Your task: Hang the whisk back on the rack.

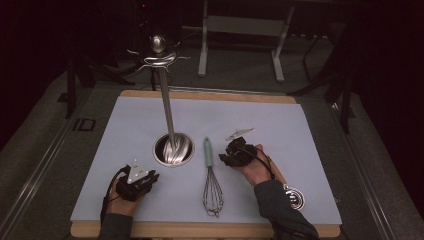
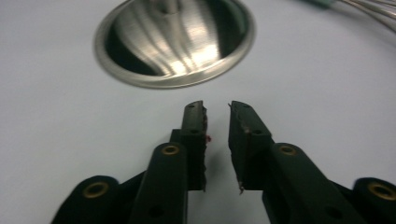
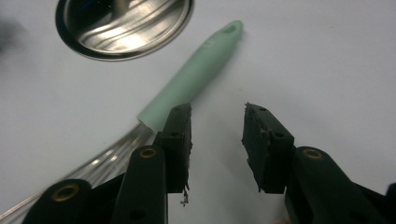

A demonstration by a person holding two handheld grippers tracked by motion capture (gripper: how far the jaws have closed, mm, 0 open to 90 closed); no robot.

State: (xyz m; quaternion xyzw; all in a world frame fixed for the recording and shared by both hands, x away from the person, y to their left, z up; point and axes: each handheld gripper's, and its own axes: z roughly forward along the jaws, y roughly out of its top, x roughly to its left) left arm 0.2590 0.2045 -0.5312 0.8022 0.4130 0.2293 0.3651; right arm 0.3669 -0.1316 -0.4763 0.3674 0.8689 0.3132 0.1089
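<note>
A whisk [image 1: 208,155] with a mint-green handle lies on the pale mat, wire head [image 1: 213,196] toward the front edge. My right gripper [image 1: 223,157] rests just right of the handle, open and empty. In the right gripper view its jaws [image 3: 217,112] stand apart over bare mat, with the handle [image 3: 196,79] just beyond the left jaw and the wires [image 3: 107,161] beside it. My left gripper [image 1: 154,176] sits at the front left, open, holding nothing. In the left gripper view [image 2: 217,109] it points at the round steel base [image 2: 175,42].
A steel stand rises from its round base [image 1: 173,149] at mid-mat, its pole leaning up to curved hooks [image 1: 158,55]. The mat [image 1: 125,120] lies on a wooden board [image 1: 200,230]. A small round metal piece [image 1: 293,196] sits by the right forearm.
</note>
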